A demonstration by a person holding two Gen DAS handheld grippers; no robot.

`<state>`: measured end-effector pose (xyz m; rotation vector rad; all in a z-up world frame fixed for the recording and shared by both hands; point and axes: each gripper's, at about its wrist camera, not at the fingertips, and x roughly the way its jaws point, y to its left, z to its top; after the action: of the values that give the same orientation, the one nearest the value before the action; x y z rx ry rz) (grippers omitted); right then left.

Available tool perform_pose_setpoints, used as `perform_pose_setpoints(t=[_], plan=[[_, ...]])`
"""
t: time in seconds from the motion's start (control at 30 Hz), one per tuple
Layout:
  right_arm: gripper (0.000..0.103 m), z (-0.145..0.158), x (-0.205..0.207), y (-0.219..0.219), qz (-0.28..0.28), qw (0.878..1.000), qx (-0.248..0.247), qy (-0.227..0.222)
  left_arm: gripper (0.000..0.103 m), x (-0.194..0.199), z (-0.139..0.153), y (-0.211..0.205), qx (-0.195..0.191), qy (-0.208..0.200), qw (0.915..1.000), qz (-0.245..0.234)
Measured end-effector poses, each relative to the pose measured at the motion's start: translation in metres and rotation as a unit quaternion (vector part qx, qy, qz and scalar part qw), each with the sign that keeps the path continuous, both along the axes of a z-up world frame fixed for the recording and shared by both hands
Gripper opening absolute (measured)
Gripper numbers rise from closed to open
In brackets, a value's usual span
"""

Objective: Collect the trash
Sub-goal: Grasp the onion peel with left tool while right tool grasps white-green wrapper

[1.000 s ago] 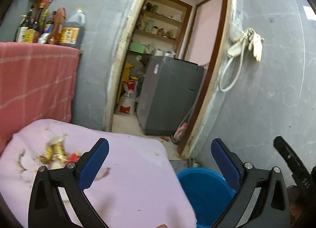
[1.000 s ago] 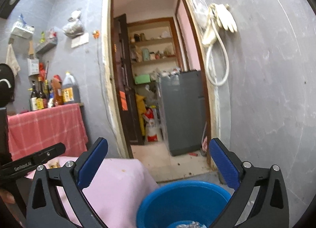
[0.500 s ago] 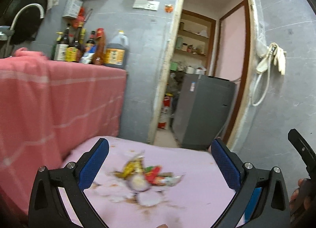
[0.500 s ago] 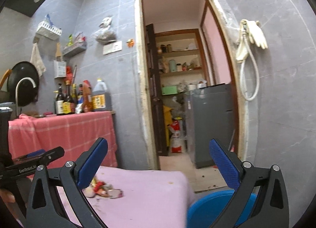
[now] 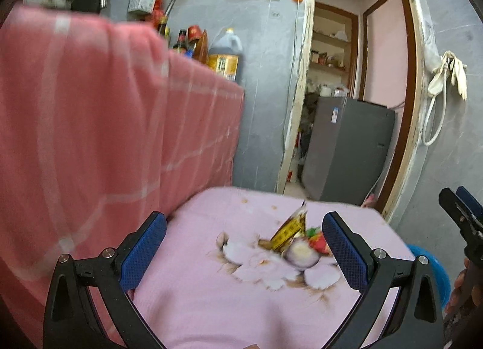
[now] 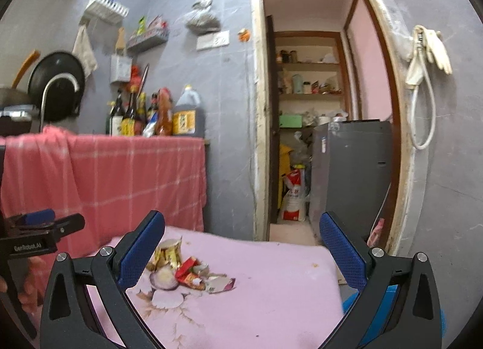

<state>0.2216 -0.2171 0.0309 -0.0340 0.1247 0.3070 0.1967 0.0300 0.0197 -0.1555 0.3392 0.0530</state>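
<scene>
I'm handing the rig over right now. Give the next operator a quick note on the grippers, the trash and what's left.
Left gripper: jaws open, empty, above the pink-covered table, facing the trash.
Right gripper: jaws open, empty, further back, same table ahead.
Trash pile lies on the table: a gold wrapper standing up, a red wrapper, a torn packet, and something round and purplish.
Blue bin sits past the table's right edge, mostly hidden; its contents cannot be seen.
Done: nothing gripped yet.
Left: pick each piece and drop it in the bin.
</scene>
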Motion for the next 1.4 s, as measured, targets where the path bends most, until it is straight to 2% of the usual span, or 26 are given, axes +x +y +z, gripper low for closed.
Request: perform_pose_setpoints(t=[0.3, 0.53, 0.7, 0.77, 0.8, 0.83, 0.87, 1.07, 1.13, 1.23, 1.4], plan=[[0.103, -0.038, 0.035, 0.01, 0.009, 0.995, -0.021, 0.099, 0.101, 0.025, -0.031, 0.004, -0.006, 0.072, 0.9971, -0.024], [0.103, -0.045, 0.063, 0.008, 0.02, 0.986, -0.017, 0.164, 0.101, 0.052, -0.043, 0.001, -0.02, 0.132, 0.9905, -0.031], [0.103, -0.055, 0.079, 0.014, 0.03, 0.979, -0.032, 0.197, 0.1, 0.067, -0.049, -0.002, -0.025, 0.157, 0.9862, -0.046], [0.098, -0.059, 0.084, 0.017, 0.039, 0.976, -0.036, 0.211, 0.093, 0.071, -0.051, -0.005, -0.027, 0.161, 0.9845, -0.064], [0.092, -0.062, 0.087, 0.017, 0.044, 0.974, -0.037, 0.219, 0.09, 0.074, -0.051, -0.007, -0.025, 0.165, 0.9833, -0.073], [0.083, -0.065, 0.09, 0.018, 0.049, 0.972, -0.038, 0.229, 0.082, 0.077, -0.053, -0.009, -0.025, 0.17, 0.9819, -0.08], [0.081, -0.068, 0.093, 0.019, 0.052, 0.969, -0.039, 0.238, 0.074, 0.08, -0.055, -0.01, -0.025, 0.174, 0.9806, -0.087], [0.066, -0.08, 0.114, 0.023, 0.078, 0.954, -0.042, 0.285, 0.054, 0.101, -0.062, -0.016, -0.061, 0.205, 0.9679, -0.133], [0.059, -0.082, 0.121, 0.025, 0.084, 0.951, -0.042, 0.294, 0.051, 0.108, -0.065, -0.02, -0.069, 0.213, 0.9639, -0.144], [0.056, -0.082, 0.128, 0.029, 0.095, 0.947, -0.045, 0.303, 0.051, 0.116, -0.065, -0.024, -0.07, 0.22, 0.9604, -0.156], [0.044, -0.087, 0.136, 0.033, 0.105, 0.941, -0.049, 0.319, 0.049, 0.127, -0.068, -0.029, -0.063, 0.225, 0.9592, -0.159]])
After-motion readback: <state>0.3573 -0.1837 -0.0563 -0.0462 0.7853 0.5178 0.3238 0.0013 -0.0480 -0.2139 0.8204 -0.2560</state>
